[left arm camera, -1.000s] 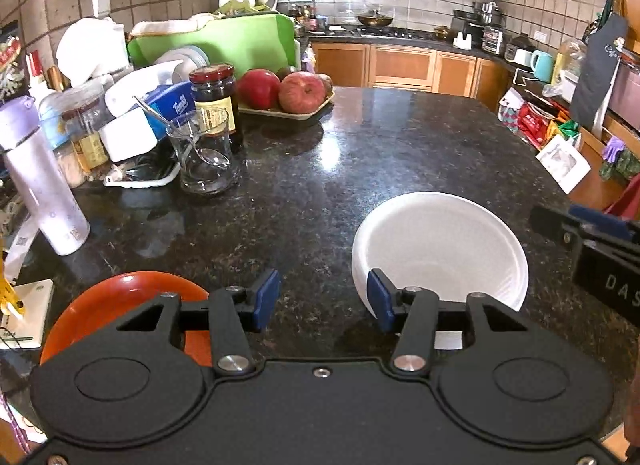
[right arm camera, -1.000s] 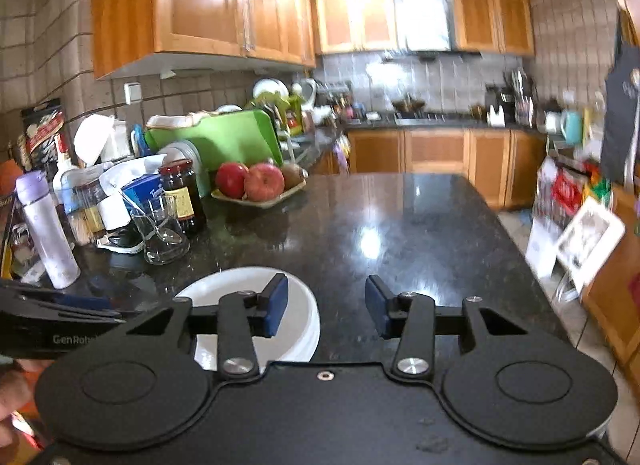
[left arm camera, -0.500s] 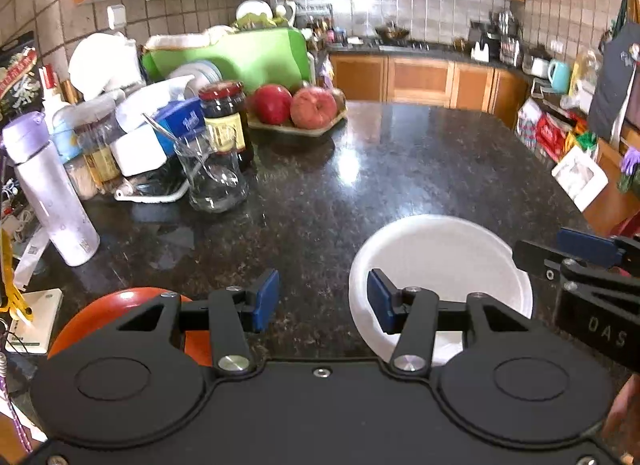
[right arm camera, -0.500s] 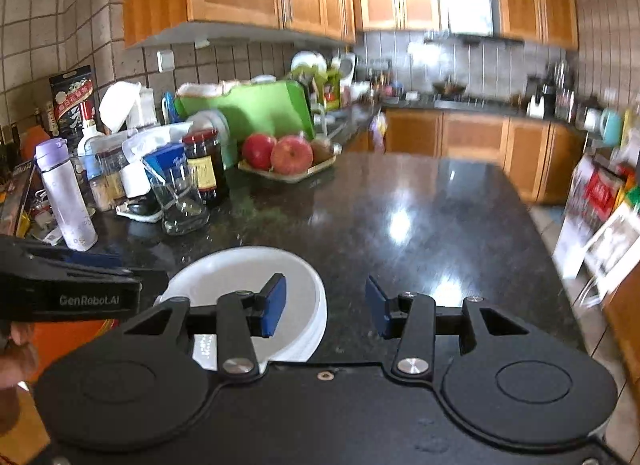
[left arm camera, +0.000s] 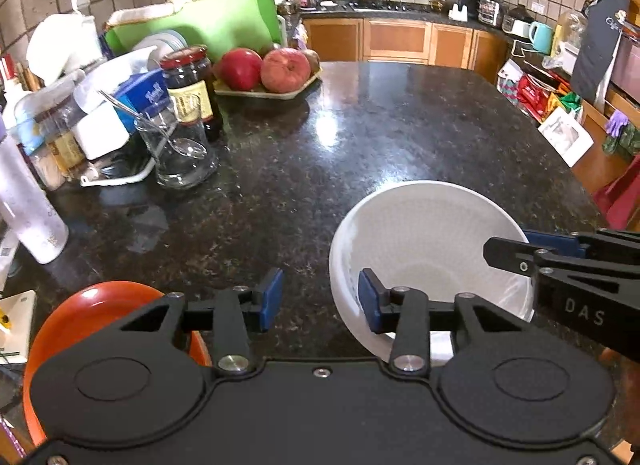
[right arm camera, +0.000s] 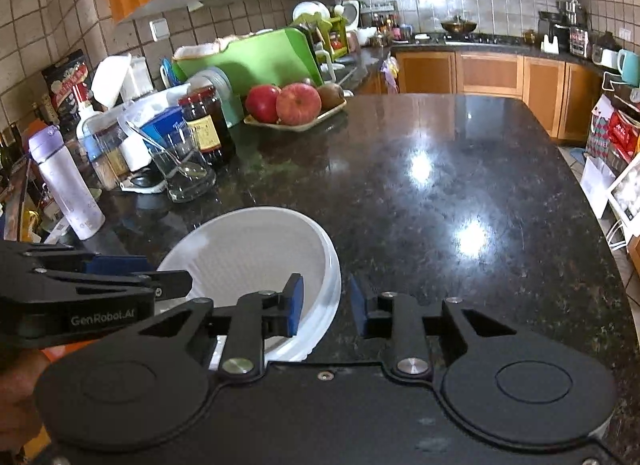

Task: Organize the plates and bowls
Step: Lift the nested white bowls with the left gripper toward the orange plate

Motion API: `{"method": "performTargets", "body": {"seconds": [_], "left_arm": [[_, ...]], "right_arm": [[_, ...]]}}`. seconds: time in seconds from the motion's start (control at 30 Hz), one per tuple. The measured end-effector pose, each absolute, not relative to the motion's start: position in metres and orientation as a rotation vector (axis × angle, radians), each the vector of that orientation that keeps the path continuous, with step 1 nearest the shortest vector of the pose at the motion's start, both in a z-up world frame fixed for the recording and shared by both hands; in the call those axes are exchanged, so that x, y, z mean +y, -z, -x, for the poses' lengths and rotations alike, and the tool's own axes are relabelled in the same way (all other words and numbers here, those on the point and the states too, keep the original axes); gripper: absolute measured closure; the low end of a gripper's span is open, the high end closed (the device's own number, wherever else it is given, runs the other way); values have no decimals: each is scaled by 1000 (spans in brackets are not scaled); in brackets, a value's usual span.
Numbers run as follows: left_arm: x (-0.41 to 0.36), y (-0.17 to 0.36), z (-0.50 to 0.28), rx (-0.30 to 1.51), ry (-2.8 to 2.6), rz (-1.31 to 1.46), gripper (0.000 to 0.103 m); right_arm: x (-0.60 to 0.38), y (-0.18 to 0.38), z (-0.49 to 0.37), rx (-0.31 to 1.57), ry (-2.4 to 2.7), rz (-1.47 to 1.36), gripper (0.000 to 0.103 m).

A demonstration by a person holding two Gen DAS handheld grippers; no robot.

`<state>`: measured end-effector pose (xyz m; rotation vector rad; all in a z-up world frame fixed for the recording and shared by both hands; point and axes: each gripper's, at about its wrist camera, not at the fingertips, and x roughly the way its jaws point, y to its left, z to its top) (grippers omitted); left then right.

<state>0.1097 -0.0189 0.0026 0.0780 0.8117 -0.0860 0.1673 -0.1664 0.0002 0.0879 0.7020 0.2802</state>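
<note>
Nearest the cameras, both tools were working the white bowl (left arm camera: 428, 249) sitting on the dark granite tabletop (left arm camera: 360, 145). The left tool (left arm camera: 318, 297) had its jaws apart and had just been narrowing, straddling the bowl's left rim, not pinching it. The right tool (right arm camera: 326, 307) had just been closing too, jaws either side of the bowl's right rim, small gap remaining. An orange plate (left arm camera: 84, 313) lay just left. Further back: a glass with a spoon (left arm camera: 180, 153), a jam jar (left arm camera: 190, 85), apples on a tray (left arm camera: 264, 69).
</note>
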Motion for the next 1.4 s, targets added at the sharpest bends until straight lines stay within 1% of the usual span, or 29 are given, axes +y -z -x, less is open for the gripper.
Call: {"method": "performTargets", "body": {"seconds": [0.1, 0.37, 0.47, 0.6, 1.4], "left_arm": [[-19, 1, -113, 827, 110, -75, 57], [-23, 11, -120, 883, 144, -59, 57], [-24, 11, -119, 883, 146, -54, 63], [-25, 10, -118, 880, 140, -56, 71], [-29, -6, -100, 851, 88, -26, 72]], "right_arm": [[-165, 1, -169, 708, -283, -84, 82], [-166, 3, -171, 723, -287, -88, 83], [-167, 2, -171, 721, -294, -95, 84], [-168, 0, -169, 720, -305, -102, 87], [-168, -11, -152, 679, -335, -73, 88]]}}
